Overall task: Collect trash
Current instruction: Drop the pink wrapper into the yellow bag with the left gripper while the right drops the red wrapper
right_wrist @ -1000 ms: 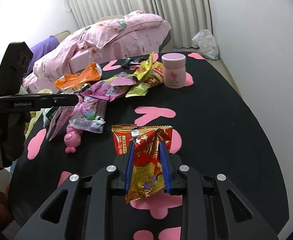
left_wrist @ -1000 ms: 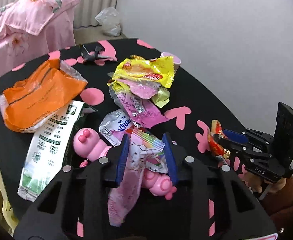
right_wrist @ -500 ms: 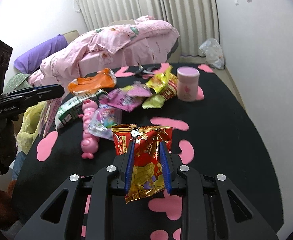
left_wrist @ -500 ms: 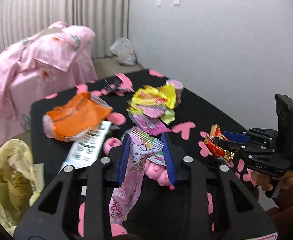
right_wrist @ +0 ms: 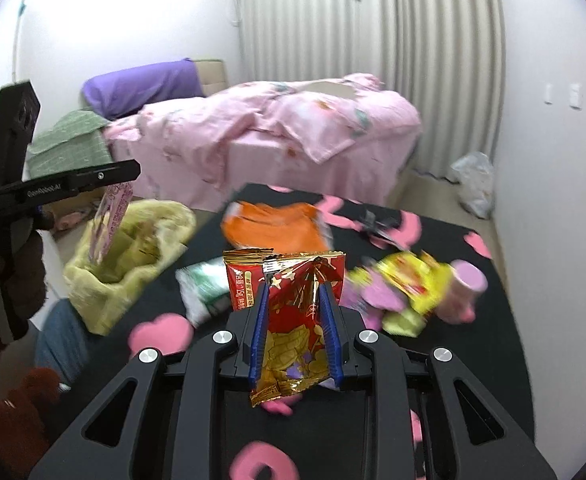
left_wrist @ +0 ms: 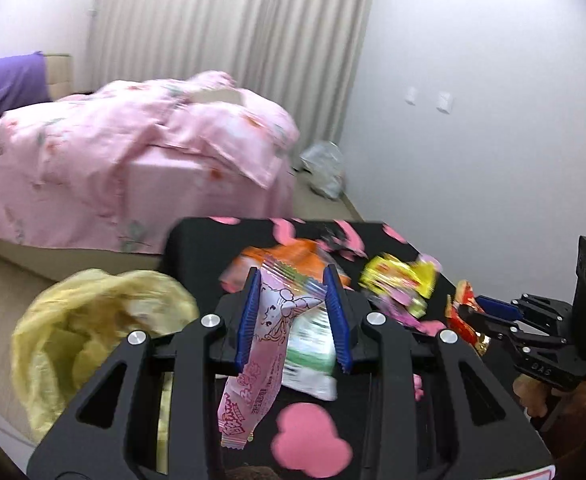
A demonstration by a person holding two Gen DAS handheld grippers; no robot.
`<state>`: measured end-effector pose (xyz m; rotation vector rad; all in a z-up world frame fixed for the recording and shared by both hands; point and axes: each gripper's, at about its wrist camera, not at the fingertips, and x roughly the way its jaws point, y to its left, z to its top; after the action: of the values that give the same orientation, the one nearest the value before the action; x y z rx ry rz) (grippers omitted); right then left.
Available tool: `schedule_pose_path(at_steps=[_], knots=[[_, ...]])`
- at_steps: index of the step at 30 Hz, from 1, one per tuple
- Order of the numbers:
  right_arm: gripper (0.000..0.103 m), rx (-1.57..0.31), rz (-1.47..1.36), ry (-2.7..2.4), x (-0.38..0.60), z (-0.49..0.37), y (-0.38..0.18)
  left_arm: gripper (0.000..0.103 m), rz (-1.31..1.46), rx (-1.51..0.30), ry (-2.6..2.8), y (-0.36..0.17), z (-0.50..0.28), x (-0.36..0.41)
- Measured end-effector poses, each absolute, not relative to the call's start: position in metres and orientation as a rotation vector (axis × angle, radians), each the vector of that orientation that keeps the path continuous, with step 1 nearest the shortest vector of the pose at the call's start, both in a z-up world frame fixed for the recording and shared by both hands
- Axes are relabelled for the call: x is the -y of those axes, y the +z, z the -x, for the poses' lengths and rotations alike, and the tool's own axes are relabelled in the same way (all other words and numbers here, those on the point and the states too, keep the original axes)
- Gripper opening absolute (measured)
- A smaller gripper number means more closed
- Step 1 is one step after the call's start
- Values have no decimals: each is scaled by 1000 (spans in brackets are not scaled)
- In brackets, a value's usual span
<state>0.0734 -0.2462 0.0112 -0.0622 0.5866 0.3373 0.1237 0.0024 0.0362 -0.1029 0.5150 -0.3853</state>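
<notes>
Left wrist view, centre frame: the left gripper [left_wrist: 293,312] pinches a pink cartoon wrapper [left_wrist: 267,344] that dangles down between its blue pads. At lower left gapes a yellow trash bag [left_wrist: 93,332], just off the edge of the black table [left_wrist: 197,248] with pink hearts. From the right wrist view, the right gripper [right_wrist: 295,320] is clamped on a red and gold snack packet [right_wrist: 293,312] in mid-frame. Orange [right_wrist: 273,224] and yellow [right_wrist: 413,276] wrappers lie on the table behind, blurred.
</notes>
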Motion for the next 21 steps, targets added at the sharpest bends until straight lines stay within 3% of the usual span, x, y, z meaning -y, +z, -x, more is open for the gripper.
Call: schedule_pose_path(at_steps=[10, 21], knots=[[25, -553, 135, 588, 145, -131, 29, 31, 256, -466, -167, 30, -125, -119], [25, -691, 208, 819, 26, -204, -29, 31, 438, -563, -110, -33, -153, -171]])
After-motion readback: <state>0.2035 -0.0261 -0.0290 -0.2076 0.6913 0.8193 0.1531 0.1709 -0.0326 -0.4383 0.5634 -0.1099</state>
